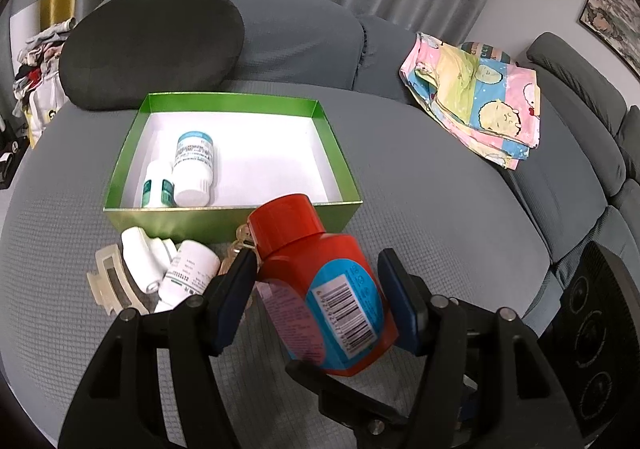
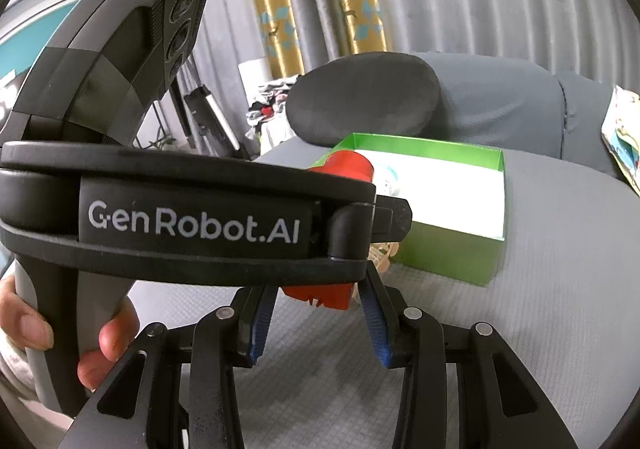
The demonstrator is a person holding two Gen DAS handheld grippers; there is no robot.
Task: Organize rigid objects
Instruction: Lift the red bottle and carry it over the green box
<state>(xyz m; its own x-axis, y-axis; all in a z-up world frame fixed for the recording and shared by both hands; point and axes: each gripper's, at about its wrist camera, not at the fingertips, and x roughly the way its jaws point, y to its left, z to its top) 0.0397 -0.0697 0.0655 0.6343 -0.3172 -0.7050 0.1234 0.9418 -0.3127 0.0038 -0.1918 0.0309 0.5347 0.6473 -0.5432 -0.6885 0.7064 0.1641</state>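
Nearest in the left wrist view, the left gripper (image 1: 316, 273) is clamped on a red bottle (image 1: 320, 289), partly closed around its body, cap tilted toward twelve o'clock and clear of the sofa seat (image 1: 460, 249). In the right wrist view, the right gripper (image 2: 316, 313) stands narrowly parted just beneath the bottle's base; whether it touches, I cannot tell. At nine o'clock lie small white bottles (image 1: 176, 273) and a hair clip (image 1: 106, 281). Beyond sits the green box (image 1: 224, 209), two bottles already inside. This looks like the carry step; next, the bottle wants moving over the rim and lowering onto the bare white floor.
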